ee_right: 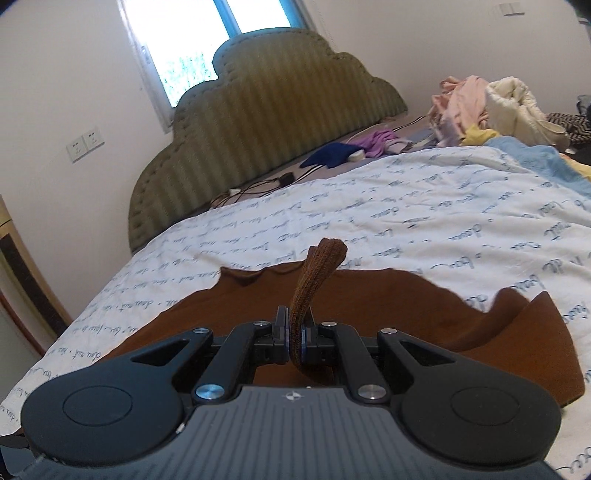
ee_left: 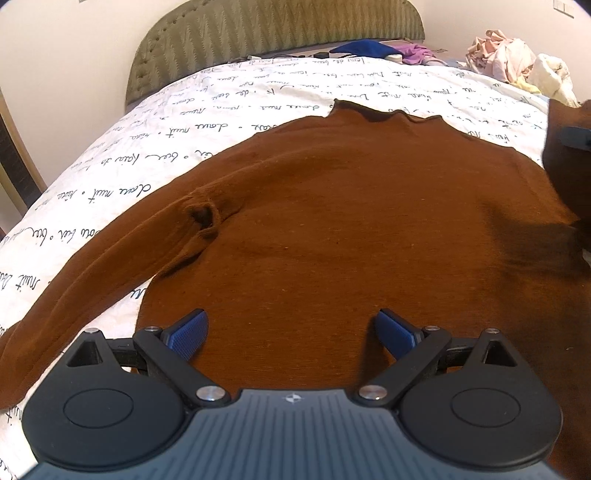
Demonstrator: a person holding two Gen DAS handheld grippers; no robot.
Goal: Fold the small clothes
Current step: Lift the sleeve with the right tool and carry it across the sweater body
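1. My right gripper (ee_right: 294,341) is clamped on the cuff (ee_right: 317,280) of the brown sweater (ee_left: 351,221); the ribbed end sticks up past the jaws.
2. My left gripper (ee_left: 291,332) hangs spread wide over the hem, holding nothing.
3. The sweater lies flat on the script-printed duvet (ee_left: 221,92), collar toward the headboard (ee_left: 258,29), long axis hem to collar; the free sleeve (ee_left: 92,266) trails from the body away from the headboard.
4. Risk: the thin pinch may slip, or the drag may rumple the body, probably at the shoulder, which is blurred.
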